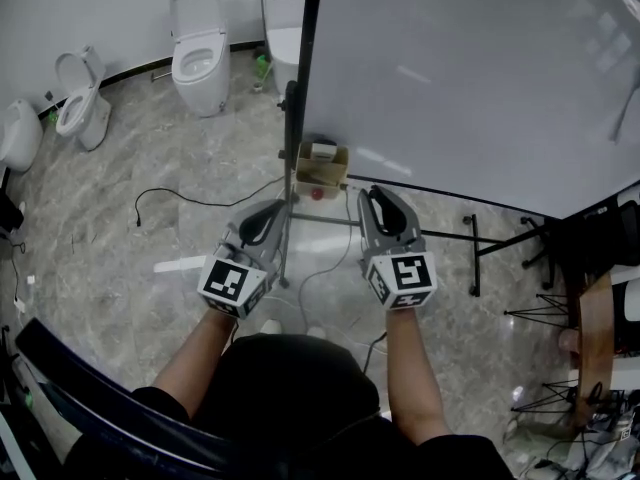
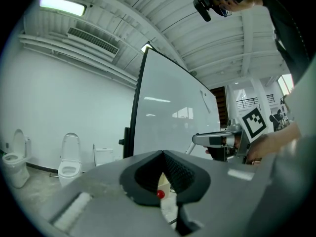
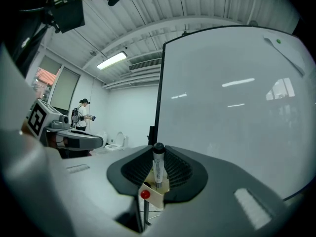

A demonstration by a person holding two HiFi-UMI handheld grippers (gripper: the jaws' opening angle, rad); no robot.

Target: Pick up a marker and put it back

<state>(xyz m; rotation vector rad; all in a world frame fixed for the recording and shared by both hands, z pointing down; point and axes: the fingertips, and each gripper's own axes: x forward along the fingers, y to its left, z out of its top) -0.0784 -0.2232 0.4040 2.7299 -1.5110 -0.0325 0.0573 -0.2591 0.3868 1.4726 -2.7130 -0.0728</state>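
My right gripper point(image 1: 376, 194) point(image 3: 158, 151) is shut on a white marker point(image 3: 158, 168) with a black cap, which stands upright between its pads. My left gripper point(image 1: 272, 208) point(image 2: 162, 154) hangs beside it with its tips together and nothing in it. Just ahead of both, a small cardboard box point(image 1: 322, 168) point(image 3: 154, 194) with a red knob point(image 3: 144, 194) point(image 2: 160, 194) hangs on the stand of the big whiteboard point(image 1: 470, 78). The left gripper view catches the right gripper point(image 2: 212, 139) from the side. The left gripper point(image 3: 74, 139) shows at the left of the right gripper view.
Several white toilets point(image 1: 200, 43) stand along the far wall at the upper left. A black cable point(image 1: 200, 198) trails over the marble floor. The whiteboard's stand legs point(image 1: 474, 253) spread to the right, with dark furniture point(image 1: 590, 338) beyond. A person point(image 3: 83, 113) stands far off.
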